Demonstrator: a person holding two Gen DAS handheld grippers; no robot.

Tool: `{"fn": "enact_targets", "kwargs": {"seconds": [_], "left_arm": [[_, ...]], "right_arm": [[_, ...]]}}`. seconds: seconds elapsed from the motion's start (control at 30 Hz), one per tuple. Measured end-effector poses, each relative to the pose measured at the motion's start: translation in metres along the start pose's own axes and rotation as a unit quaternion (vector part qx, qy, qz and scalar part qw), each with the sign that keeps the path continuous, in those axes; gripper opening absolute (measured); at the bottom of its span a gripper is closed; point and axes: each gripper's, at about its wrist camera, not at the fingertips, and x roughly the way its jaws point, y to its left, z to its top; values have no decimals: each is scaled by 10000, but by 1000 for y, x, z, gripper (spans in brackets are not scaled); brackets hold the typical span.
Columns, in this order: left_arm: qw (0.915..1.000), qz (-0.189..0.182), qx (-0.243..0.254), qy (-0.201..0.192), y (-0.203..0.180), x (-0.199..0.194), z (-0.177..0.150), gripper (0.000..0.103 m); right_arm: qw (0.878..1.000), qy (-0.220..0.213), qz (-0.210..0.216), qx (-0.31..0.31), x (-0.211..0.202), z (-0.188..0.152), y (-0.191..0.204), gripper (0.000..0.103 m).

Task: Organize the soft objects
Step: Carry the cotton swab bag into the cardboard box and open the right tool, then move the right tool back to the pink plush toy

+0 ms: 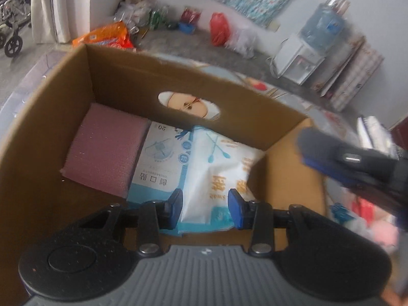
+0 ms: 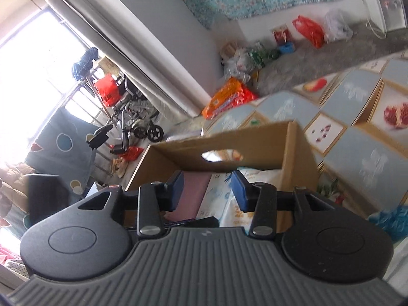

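Observation:
An open cardboard box (image 1: pixel 122 81) holds a pink sponge pad (image 1: pixel 104 150), a blue-and-white plaster pack (image 1: pixel 163 158) and a white cotton-swab bag (image 1: pixel 216 168). My left gripper (image 1: pixel 205 207) is open, its fingers either side of the white bag's near end, inside the box. The right gripper's body (image 1: pixel 357 160) shows blurred at the right of the left wrist view. In the right wrist view my right gripper (image 2: pixel 207 191) is open and empty above the box's (image 2: pixel 255 148) near side, over the pink pad (image 2: pixel 193 191) and the packs (image 2: pixel 221 204).
The box stands on a table with a fruit-pattern cloth (image 2: pixel 357 107). Blue and red soft items (image 1: pixel 357 211) lie right of the box. Bags (image 1: pixel 219 28) litter the floor by the wall. A water dispenser (image 1: pixel 301 56) and a wheelchair (image 2: pixel 135 122) stand beyond.

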Motion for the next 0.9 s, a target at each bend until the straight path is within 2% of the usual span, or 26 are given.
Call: {"fn": "enact_targets", "kwargs": {"seconds": [0.17, 0.27, 0.3, 0.37, 0.5, 0.57, 0.7, 0.83, 0.9], "left_arm": [[9998, 75, 133, 127, -10, 15, -3, 38], [9995, 233, 207, -46, -16, 6, -8, 39], [9992, 274, 237, -138, -18, 0, -10, 42], [9984, 380, 279, -320, -23, -15, -13, 61], [9950, 439, 402, -807, -35, -65, -30, 72], [9932, 400, 443, -994, -41, -91, -42, 92], [9817, 128, 895, -1677, -64, -149, -84, 102], [9649, -175, 1435, -2193, -95, -193, -129, 103], [9579, -373, 1655, -2315, -112, -205, -146, 103]], "right_arm": [[9999, -107, 57, -50, -30, 1, -13, 41], [9997, -170, 99, -148, -60, 0, -17, 41], [9996, -190, 115, -165, -70, -1, -18, 44], [9994, -236, 135, -220, -96, -5, -20, 53], [9984, -367, 32, -422, -155, -20, -23, 65], [9977, -460, -84, -493, -187, -27, -28, 72], [9935, -753, -510, -683, -258, -45, -45, 81], [9876, -1019, -1005, -648, -323, -67, -70, 87], [9853, -1095, -1190, -544, -347, -77, -83, 87]]}}
